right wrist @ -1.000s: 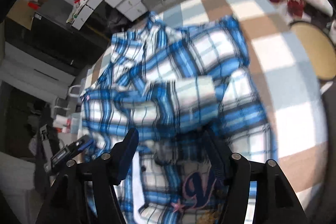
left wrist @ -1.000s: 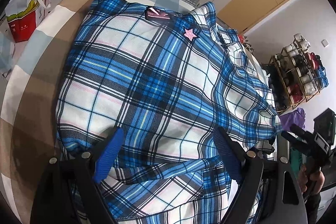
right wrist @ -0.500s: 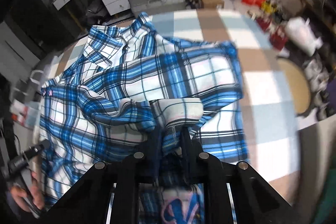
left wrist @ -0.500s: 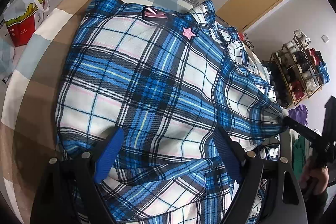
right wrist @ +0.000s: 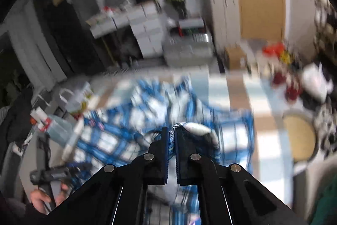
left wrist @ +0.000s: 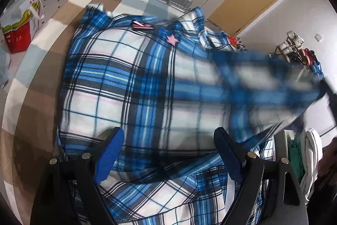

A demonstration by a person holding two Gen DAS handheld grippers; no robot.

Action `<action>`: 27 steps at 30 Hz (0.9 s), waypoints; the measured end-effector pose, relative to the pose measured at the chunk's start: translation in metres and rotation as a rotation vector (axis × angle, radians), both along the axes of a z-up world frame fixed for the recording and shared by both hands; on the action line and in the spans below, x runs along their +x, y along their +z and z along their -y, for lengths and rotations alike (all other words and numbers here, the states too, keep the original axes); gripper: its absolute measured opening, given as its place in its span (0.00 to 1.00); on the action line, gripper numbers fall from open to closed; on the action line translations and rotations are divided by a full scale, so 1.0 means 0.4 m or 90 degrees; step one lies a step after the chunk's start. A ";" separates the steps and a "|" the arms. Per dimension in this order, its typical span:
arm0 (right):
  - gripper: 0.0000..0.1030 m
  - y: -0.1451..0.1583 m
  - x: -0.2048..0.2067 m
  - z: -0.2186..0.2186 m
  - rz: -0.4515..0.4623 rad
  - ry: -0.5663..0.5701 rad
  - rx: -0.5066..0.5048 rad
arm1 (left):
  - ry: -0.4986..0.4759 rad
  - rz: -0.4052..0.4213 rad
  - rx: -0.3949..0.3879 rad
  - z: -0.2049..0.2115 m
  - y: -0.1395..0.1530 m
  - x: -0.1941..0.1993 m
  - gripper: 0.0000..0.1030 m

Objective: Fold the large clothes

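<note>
**Ana:** Right wrist view first: the right claw (right wrist: pixel 172 136) has its fingers pressed together on a bunched edge of the shirt (right wrist: pixel 147 125), a fold of plaid poking up between them. That pinched part looks lifted clear, though the picture is badly smeared.

**Ben:** And the left claw (left wrist: pixel 168 153)?

**Ana:** Spread wide, blue pads apart, holding nothing. It hovers low over the near hem of the shirt (left wrist: pixel 130 85), which lies across the checked worktop (left wrist: pixel 27 85) with a pink star (left wrist: pixel 172 39) patch near the far edge.

**Ben:** So which step is this?

**Ana:** I judge it the first fold: one side or sleeve is raised to be carried across the body. In the left view a blurred band of cloth stretches up to the right, toward a dark tool at the frame's edge, probably the right claw, though I cannot be sure.

**Ben:** Next move?

**Ana:** Likely swing the raised cloth over the flat panel and lay it down without dragging the rest. The left claw could press or pin the body near the hem so it does not slide. Letting go should wait until the cloth rests flat.
</note>
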State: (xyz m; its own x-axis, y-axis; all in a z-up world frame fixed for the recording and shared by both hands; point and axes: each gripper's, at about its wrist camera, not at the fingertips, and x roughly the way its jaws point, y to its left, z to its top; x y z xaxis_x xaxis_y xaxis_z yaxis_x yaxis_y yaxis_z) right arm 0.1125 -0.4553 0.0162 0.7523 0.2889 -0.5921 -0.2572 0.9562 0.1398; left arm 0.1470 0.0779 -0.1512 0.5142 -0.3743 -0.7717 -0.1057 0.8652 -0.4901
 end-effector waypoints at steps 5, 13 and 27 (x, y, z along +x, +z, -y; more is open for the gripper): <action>0.04 0.022 0.047 -0.015 0.004 -0.050 -0.085 | -0.015 -0.023 0.008 0.013 -0.026 0.010 0.81; 0.08 -0.334 0.167 0.083 -0.257 -0.155 -0.200 | -0.030 -0.028 -0.002 0.000 -0.025 0.014 0.81; 0.84 -0.243 0.161 -0.066 -0.144 -0.043 -0.136 | -0.009 -0.054 0.004 -0.004 -0.040 0.042 0.81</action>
State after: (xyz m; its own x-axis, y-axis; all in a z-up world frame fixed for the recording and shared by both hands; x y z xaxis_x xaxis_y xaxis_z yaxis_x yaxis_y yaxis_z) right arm 0.1770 -0.4288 -0.0811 0.6074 0.0937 -0.7889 -0.1772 0.9840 -0.0196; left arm 0.1640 0.0793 -0.1671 0.4409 -0.3757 -0.8151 -0.1343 0.8703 -0.4738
